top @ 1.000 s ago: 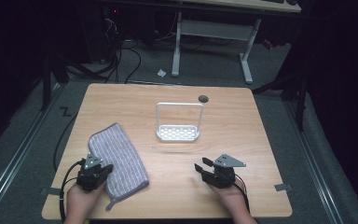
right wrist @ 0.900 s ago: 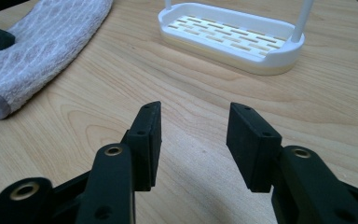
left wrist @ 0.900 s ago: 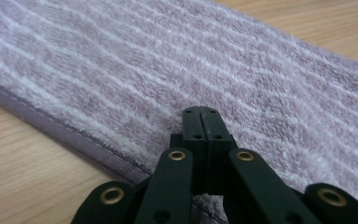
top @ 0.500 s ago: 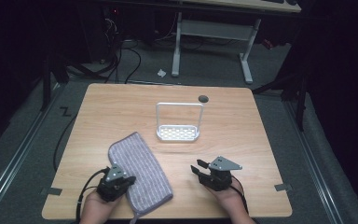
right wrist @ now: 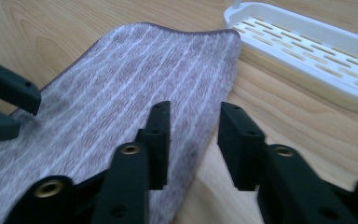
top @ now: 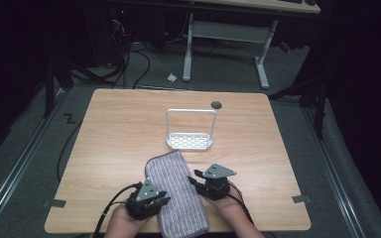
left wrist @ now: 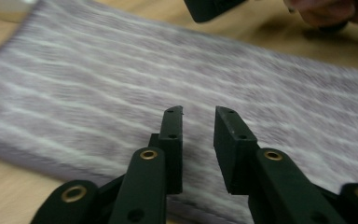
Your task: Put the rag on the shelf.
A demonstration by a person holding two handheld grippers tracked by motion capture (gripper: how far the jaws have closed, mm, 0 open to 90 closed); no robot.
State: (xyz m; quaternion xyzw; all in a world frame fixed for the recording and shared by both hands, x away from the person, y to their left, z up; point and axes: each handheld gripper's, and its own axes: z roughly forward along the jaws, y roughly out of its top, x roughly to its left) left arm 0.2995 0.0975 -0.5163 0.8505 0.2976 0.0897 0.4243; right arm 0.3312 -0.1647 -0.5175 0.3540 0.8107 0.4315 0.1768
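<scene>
Looking along my left gripper, I see its two jaws spread a little, with nothing between them, hanging over the cloth. My right gripper is also spread and pinches nothing; its jaws stand over the cloth's right edge, one above the fabric and one above bare wood.

In the high view the cloth lies flat in the lower middle of the frame, between the left gripper and the right gripper. Its long axis runs from the lower edge of the table up toward the white rack, leaning slightly left, and its rounded upper end stops just beside the rack. The cloth is grey-purple with thin pale stripes running along its length and a darker hem.
</scene>
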